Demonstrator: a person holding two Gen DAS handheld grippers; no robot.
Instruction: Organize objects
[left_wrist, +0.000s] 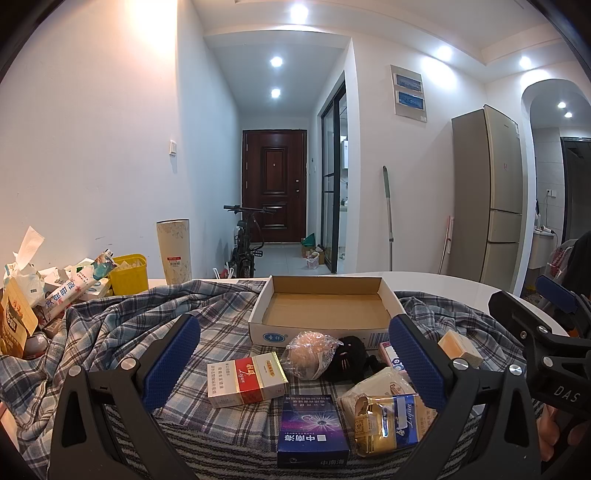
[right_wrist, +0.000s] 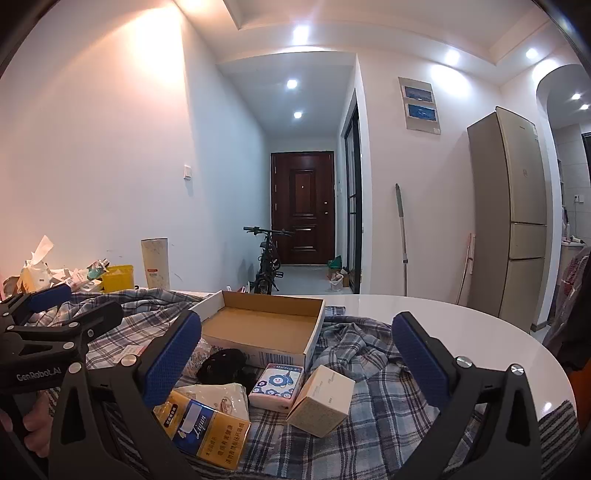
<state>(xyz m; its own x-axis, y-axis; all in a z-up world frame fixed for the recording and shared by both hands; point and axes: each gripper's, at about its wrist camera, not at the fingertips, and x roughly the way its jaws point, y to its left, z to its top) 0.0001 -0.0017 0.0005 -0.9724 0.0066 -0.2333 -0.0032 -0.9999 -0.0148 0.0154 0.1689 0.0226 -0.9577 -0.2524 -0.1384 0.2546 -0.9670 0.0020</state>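
Left wrist view puts my left jaws (left_wrist: 291, 354) spread wide and holding nothing, low over the checked cloth (left_wrist: 122, 332) that covers the worktop (right_wrist: 424, 314). My right jaws (right_wrist: 295, 354) are likewise released and empty, hanging a little to the right of the left ones. I judge both are kept wide because nothing has been chosen yet and any of the packets could be taken first.

Nearest to me lie the flat things: a dark blue pack (left_wrist: 314, 428) in the middle, a red and white pack (left_wrist: 247, 378) to its left, a yellow and blue pack (right_wrist: 207, 424) to its right. They lie loose on the cloth, some touching, which is why they want sorting.

A little farther sit a small beige box (right_wrist: 321, 398) tipped on an edge, a tissue packet with a blue flower (right_wrist: 277, 384), a white wrapped wedge (right_wrist: 218, 398), a black soft toy (left_wrist: 347, 358) and a bagged bun (left_wrist: 310, 350), crowded just in front of the cardboard tray (left_wrist: 258, 325).

That tray stands empty and open-topped just beyond the heap, so I take it as the place for these things.

Far left, against the wall, a yellow tub (left_wrist: 129, 275), a tall patterned cup (left_wrist: 173, 251) and torn wrappers (left_wrist: 74, 284) stand apart from the job.
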